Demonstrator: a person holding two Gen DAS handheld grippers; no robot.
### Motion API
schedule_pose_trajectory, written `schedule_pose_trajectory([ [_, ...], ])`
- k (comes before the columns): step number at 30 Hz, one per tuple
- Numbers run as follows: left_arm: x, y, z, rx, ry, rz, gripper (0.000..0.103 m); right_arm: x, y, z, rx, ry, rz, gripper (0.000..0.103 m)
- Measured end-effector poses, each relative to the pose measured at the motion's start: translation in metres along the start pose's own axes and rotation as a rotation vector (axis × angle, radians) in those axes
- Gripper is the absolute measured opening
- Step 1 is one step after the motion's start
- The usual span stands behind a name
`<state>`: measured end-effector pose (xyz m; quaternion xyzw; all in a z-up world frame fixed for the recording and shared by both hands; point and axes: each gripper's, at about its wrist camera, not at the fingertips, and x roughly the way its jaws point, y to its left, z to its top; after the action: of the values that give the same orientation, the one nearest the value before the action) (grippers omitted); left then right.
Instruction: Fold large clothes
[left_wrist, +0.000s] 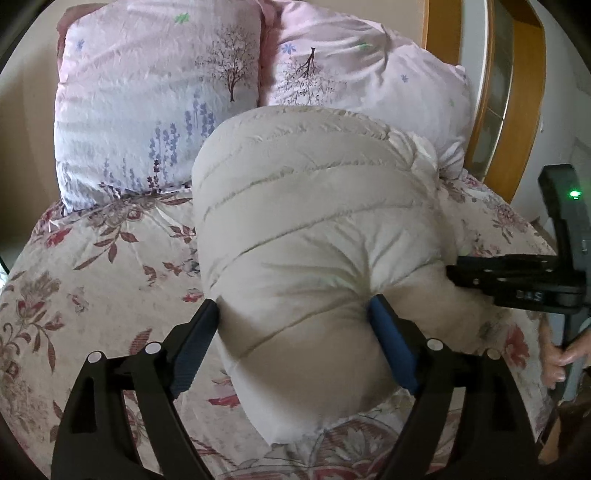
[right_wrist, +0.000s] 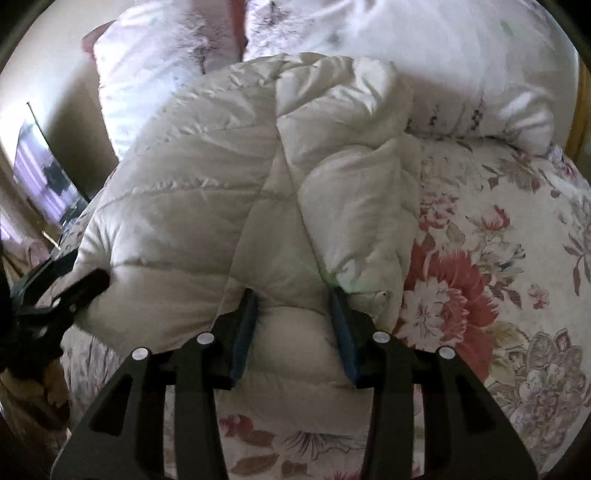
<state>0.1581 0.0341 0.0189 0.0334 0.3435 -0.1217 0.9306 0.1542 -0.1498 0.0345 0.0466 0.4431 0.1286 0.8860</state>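
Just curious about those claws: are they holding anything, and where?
The left gripper seems to pinch the near end of the folded cream quilted puffer jacket; the right gripper straddles its near edge, grip uncertain.

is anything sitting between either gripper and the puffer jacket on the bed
Nothing visible does. The left gripper straddles the near end of the cream puffer jacket with padding bulging between its blue pads. The right gripper likewise has a fold of it between its pads. The pillows lie behind the jacket.

One cream puffer jacket (left_wrist: 314, 229), two pink pillows (left_wrist: 147, 110), one floral bedspread (left_wrist: 92, 277), two tools (left_wrist: 295, 314)
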Motion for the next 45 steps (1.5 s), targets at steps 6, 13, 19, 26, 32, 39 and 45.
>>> schedule_pose_trajectory([
  [6,-0.028,-0.003,-0.008,0.001,-0.103,-0.024,0.102,-0.035,0.006,-0.009,0.010,-0.096,0.012,0.081],
  [13,-0.055,-0.006,-0.024,-0.029,-0.134,0.019,0.102,-0.078,0.018,-0.027,-0.022,-0.236,-0.129,0.101],
  [19,-0.050,-0.002,-0.040,-0.084,-0.030,0.107,0.102,-0.084,0.017,-0.043,-0.031,-0.248,-0.251,0.101],
  [26,-0.040,0.002,-0.059,-0.123,0.076,0.158,0.102,-0.068,0.017,-0.068,0.026,-0.142,-0.134,0.101],
  [32,-0.028,-0.005,-0.072,-0.117,0.142,0.161,0.102,-0.046,0.030,-0.083,-0.005,-0.056,-0.138,0.101],
  [39,-0.020,-0.004,-0.079,-0.126,0.168,0.149,0.102,-0.035,0.027,-0.091,0.001,-0.034,-0.162,0.101],
  [45,-0.018,-0.004,-0.078,-0.124,0.169,0.148,0.102,-0.032,0.031,-0.095,-0.013,-0.032,-0.178,0.101],
])
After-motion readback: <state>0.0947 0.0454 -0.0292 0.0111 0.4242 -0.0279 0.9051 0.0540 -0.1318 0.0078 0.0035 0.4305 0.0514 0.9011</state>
